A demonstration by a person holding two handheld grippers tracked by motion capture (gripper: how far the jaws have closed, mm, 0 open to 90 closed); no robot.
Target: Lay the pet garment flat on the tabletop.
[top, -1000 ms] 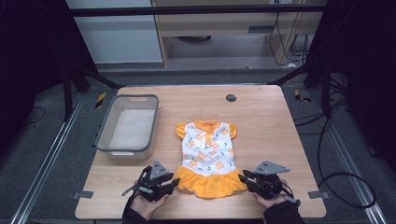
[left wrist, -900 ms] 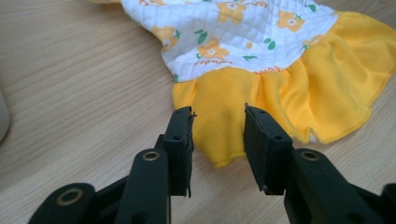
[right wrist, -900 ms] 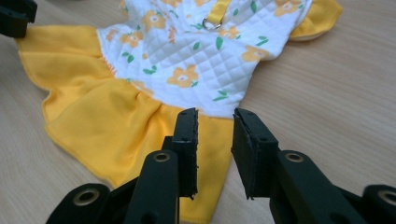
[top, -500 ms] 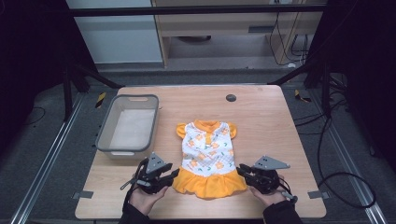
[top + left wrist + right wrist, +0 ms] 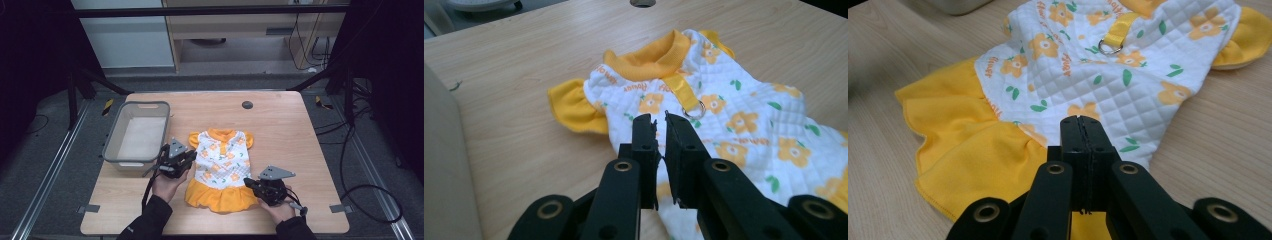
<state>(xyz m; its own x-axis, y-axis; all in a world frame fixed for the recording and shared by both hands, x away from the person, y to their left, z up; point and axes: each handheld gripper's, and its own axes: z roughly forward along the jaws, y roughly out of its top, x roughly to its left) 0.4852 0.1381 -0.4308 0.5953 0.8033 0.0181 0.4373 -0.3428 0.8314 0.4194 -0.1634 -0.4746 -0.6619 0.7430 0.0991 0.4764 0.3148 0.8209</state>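
A small pet dress lies flat near the front middle of my wooden table, collar away from me and skirt toward me. Its body is white quilted cloth printed with orange flowers, green leaves and small orange lettering. The ribbed collar, the short ruffled sleeves and the gathered skirt are plain orange-yellow. A yellow strap runs down from the collar and carries a metal ring. My left gripper sits at the dress's left edge, beside the white body just below the sleeve; its jaws have just been closing and now stand with a thin gap between them, and I cannot tell from the left gripper view whether any cloth is pinched there. My right gripper sits at the skirt's right end, near the front edge of the table; its jaws have just been closing and now meet flush over the seam where white cloth joins the skirt, though I cannot tell whether cloth is caught between them. A grey plastic bin stands to the left of the dress, just behind my left hand.
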